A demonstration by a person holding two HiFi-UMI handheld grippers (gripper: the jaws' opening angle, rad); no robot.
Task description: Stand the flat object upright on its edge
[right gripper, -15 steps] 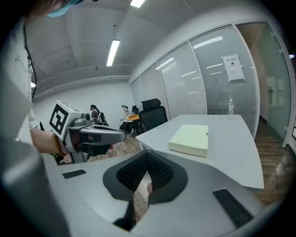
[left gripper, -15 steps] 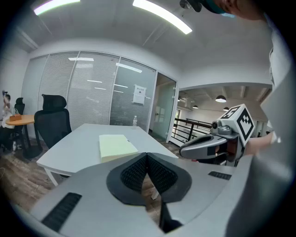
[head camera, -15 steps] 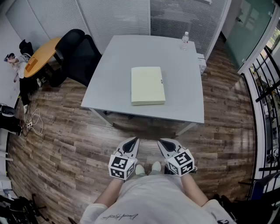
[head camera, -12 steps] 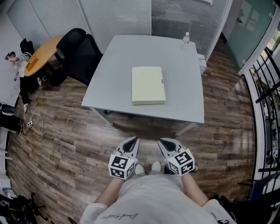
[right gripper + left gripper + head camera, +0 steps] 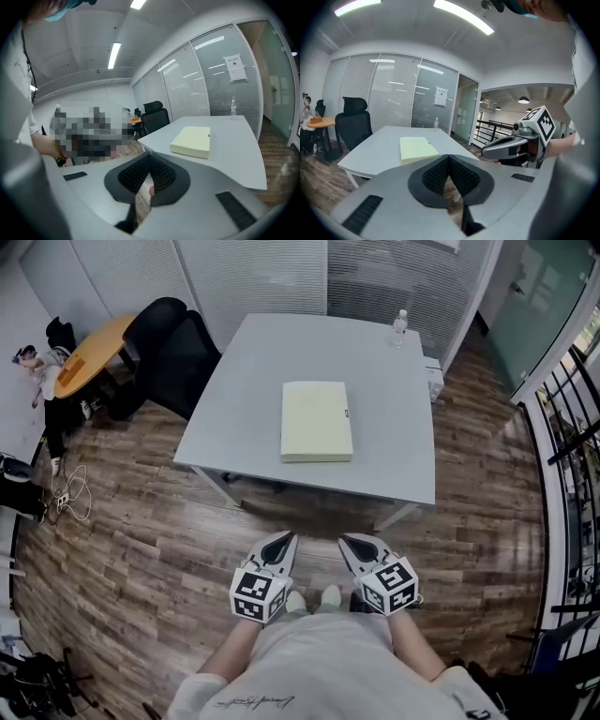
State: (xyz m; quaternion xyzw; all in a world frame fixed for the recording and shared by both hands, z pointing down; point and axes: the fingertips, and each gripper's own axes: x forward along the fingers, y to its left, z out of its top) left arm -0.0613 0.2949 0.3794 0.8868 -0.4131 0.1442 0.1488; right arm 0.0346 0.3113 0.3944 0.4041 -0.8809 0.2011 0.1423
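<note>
A pale yellow flat box [image 5: 317, 421] lies flat near the middle of the grey table [image 5: 394, 465]. It also shows in the left gripper view as the yellow box [image 5: 416, 149] and in the right gripper view as the box [image 5: 192, 141]. My left gripper [image 5: 283, 544] and right gripper [image 5: 351, 546] are held close to my body over the floor, well short of the table. Both are shut with nothing between the pads. From the left gripper view the right gripper [image 5: 487, 151] shows alongside.
A water bottle [image 5: 398, 327] stands at the table's far right corner. A black office chair [image 5: 173, 352] and a round orange table [image 5: 86, 357] stand to the left. Cables [image 5: 70, 502] lie on the wooden floor. A black railing [image 5: 572, 418] runs along the right.
The view has shifted very slightly; the grippers and the box have not visibly moved.
</note>
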